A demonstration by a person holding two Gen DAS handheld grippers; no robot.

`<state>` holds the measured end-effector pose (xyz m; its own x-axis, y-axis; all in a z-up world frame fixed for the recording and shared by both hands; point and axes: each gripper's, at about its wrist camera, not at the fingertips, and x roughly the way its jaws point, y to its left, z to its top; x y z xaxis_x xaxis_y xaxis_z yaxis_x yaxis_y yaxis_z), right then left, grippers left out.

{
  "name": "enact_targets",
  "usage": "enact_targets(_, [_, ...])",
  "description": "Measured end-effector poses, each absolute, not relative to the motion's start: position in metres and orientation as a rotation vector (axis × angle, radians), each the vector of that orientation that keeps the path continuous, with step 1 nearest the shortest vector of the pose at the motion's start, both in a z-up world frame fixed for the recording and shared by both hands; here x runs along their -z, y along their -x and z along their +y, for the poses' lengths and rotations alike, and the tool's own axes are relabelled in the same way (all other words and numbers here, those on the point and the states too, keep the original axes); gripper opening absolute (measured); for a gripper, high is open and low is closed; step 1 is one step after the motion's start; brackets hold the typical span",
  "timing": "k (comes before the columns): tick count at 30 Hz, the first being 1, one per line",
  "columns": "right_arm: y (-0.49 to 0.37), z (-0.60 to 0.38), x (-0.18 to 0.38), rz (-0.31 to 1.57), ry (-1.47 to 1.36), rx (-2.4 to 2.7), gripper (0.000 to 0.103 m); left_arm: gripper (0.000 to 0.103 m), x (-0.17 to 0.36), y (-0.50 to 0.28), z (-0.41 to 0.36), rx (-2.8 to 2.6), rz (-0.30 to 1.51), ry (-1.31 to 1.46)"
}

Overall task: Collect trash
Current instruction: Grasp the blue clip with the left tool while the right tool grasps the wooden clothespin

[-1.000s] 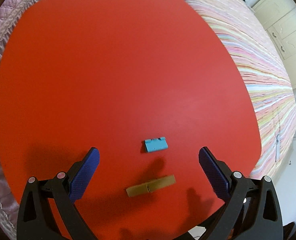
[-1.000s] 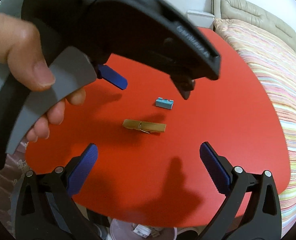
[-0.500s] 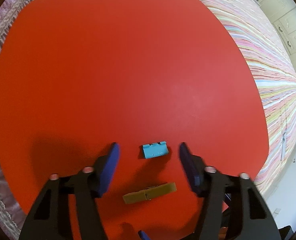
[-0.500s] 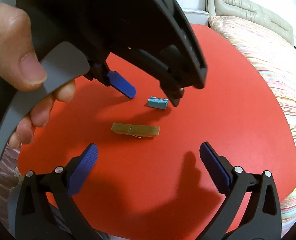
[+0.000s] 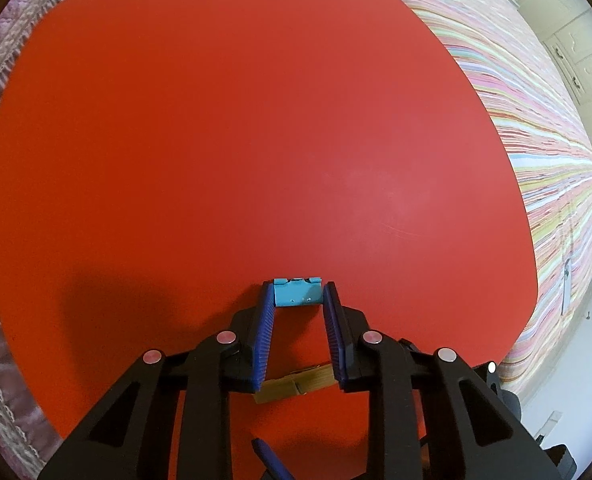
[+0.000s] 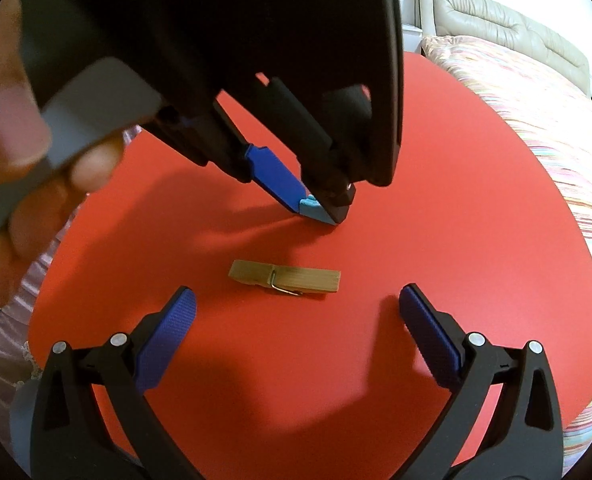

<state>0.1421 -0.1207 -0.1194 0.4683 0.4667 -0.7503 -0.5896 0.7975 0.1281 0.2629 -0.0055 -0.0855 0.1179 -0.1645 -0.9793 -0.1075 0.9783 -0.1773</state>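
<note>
Left gripper (image 5: 298,294) clamped on small blue piece (image 5: 297,292), low on red worktop (image 5: 216,140). Right gripper (image 6: 296,316) wide apart, holding nothing, above wooden clothespin (image 6: 286,277) lying flat near blue piece.

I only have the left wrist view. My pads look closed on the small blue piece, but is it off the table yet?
Observer: No. In the right wrist view the left gripper pinches the blue piece with its tips down at the red table.
Operator: I see only a bit of the wooden clothespin behind my fingers. Is it whole?
Observer: Yes, the clothespin lies flat and whole, with its wire spring showing, apart from the blue piece.
Operator: Where is the right gripper?
Observer: The right gripper is wide open and holds nothing, with the clothespin just ahead of its fingertips.
</note>
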Motion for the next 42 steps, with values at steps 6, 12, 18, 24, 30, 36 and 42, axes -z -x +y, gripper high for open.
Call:
enact_targets(6, [-0.137,-0.118,0.119,0.85,0.156,-0.632,0.091,0.025,0.091,-0.274,-0.005,0.06,1.456,0.24])
enact_targets(12, [-0.128,-0.118,0.12,0.832,0.155,-0.605,0.079,0.025,0.094,-0.276,-0.004,0.067,1.453,0.249])
enact_targets(18, [-0.118,-0.12,0.118,0.812,0.179,-0.585,0.065,0.025,0.094,-0.274,-0.001,0.072,1.445,0.253])
enact_targets(24, [-0.113,-0.128,0.113,0.803,0.203,-0.569,0.038,0.025,0.092,-0.271,-0.001,0.071,1.436,0.252])
enact_targets(30, [-0.111,-0.131,0.105,0.815,0.207,-0.588,0.02,0.025,0.092,-0.269,-0.003,0.071,1.427,0.254])
enact_targets(36, [-0.109,-0.143,0.103,0.828,0.171,-0.611,0.011,0.025,0.093,-0.268,-0.005,0.072,1.422,0.253])
enact_targets(42, [-0.126,-0.164,0.092,0.837,0.152,-0.635,0.011,0.025,0.093,-0.266,-0.006,0.078,1.408,0.255])
